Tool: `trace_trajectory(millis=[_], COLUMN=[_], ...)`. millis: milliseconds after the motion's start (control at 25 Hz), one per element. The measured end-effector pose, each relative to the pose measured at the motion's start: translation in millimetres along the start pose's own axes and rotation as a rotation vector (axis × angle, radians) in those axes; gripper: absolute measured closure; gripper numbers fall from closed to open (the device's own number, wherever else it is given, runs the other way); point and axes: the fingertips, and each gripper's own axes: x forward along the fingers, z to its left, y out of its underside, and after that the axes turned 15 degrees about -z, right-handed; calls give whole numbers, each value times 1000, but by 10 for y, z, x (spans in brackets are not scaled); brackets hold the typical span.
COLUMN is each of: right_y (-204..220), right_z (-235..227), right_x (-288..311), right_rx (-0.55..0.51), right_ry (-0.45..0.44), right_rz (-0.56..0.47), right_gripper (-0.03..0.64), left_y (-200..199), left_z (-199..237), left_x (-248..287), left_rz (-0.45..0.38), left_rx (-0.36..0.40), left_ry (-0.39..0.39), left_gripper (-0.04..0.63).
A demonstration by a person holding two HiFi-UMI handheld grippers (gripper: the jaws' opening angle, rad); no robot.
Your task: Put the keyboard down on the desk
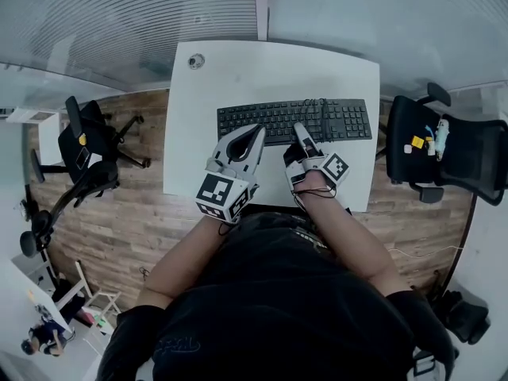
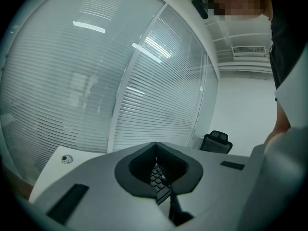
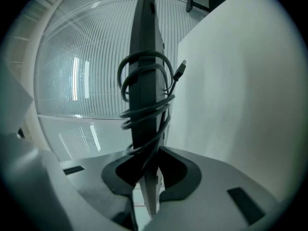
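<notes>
A black keyboard (image 1: 317,120) lies level over the near half of the white desk (image 1: 238,78); I cannot tell whether it touches the top. My left gripper (image 1: 255,131) is shut on its near edge left of centre, and keys (image 2: 160,179) show between the dark pads of the left gripper (image 2: 155,146). To its right, my right gripper (image 1: 301,128) is shut on the same edge. In the right gripper view the keyboard (image 3: 144,42) stands edge-on with its cable (image 3: 144,105) wound round it, clamped in the right gripper (image 3: 149,177).
A round cable hole (image 1: 196,60) sits at the desk's far left corner. Black office chairs stand left (image 1: 87,145) and right (image 1: 444,149) of the desk on the wooden floor. A glass wall with blinds (image 2: 96,81) runs behind the desk.
</notes>
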Motion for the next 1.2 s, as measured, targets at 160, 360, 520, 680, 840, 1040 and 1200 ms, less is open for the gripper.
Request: trace_trajectory(millis=[160, 360, 520, 680, 840, 1040, 1200], right_y=[-9, -8, 6, 65, 44, 46, 28], right_z=[-238, -400, -561, -693, -738, -847, -838], right_x=[-10, 35, 38, 39, 41, 47, 41], right_rx=[-7, 3, 11, 40, 50, 71, 59], right_ry=[55, 71, 92, 118, 116, 147, 145], right_rz=[3, 8, 5, 13, 10, -32, -46], right_gripper=[531, 531, 529, 529, 529, 529, 531], left_y=[119, 248, 341, 427, 474, 503, 522], left_z=[43, 79, 88, 89, 68, 82, 59], left_x=[14, 39, 26, -12, -18, -42, -59], left_rz=[28, 58, 84, 111, 123, 123, 123], left_rx=[-13, -22, -28, -29, -35, -46, -50], left_ry=[-10, -20, -24, -34, -40, -57, -56], left_gripper=[581, 580, 580, 581, 580, 581, 580])
